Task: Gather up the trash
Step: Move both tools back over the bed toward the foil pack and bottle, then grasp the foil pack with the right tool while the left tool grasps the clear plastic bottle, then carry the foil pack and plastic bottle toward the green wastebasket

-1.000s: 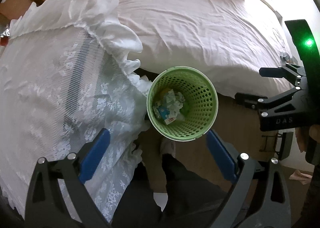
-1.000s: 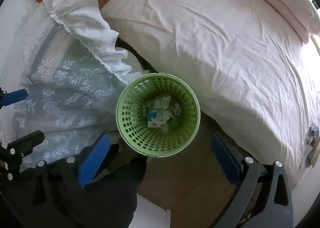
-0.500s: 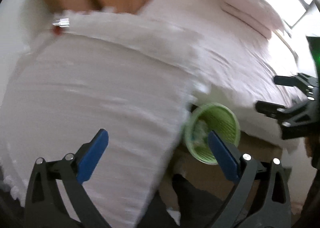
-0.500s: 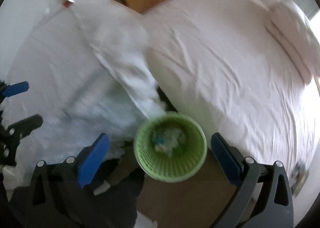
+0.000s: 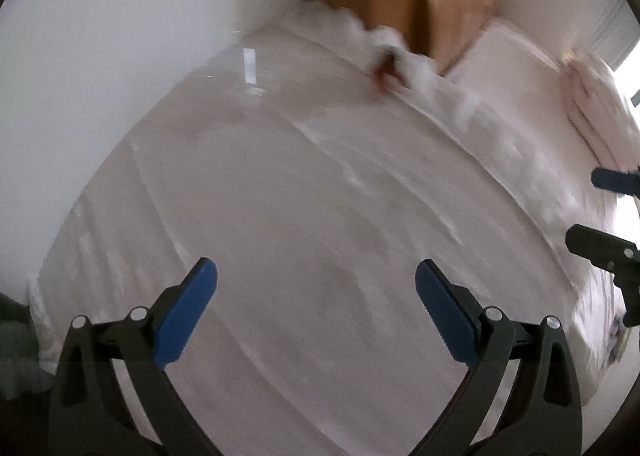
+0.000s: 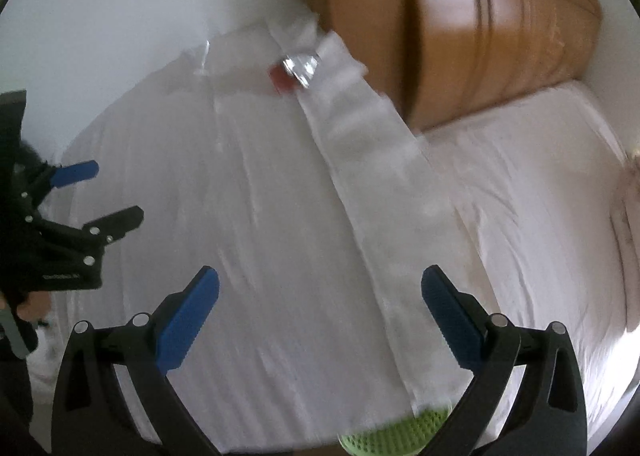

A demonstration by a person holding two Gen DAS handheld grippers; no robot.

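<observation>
A red and silver wrapper (image 6: 295, 71) lies at the far edge of the white-clothed table (image 6: 248, 240); in the left wrist view it is a red blur (image 5: 386, 73). The rim of the green trash basket (image 6: 396, 438) shows at the bottom of the right wrist view. My left gripper (image 5: 316, 296) is open and empty above the tablecloth (image 5: 304, 215); it also shows at the left of the right wrist view (image 6: 104, 195). My right gripper (image 6: 320, 304) is open and empty above the table's near part; it also shows at the right edge of the left wrist view (image 5: 600, 211).
A bed with pink sheets (image 6: 532, 215) lies right of the table, with a wooden headboard (image 6: 480, 23) behind. A white wall (image 5: 120, 35) stands behind the table. A clear glass-like thing (image 5: 250, 69) stands near the table's far edge.
Both grippers have swung up and away from the green basket toward the table top. The basket has dropped out of the left view and to the bottom edge of the right view.
</observation>
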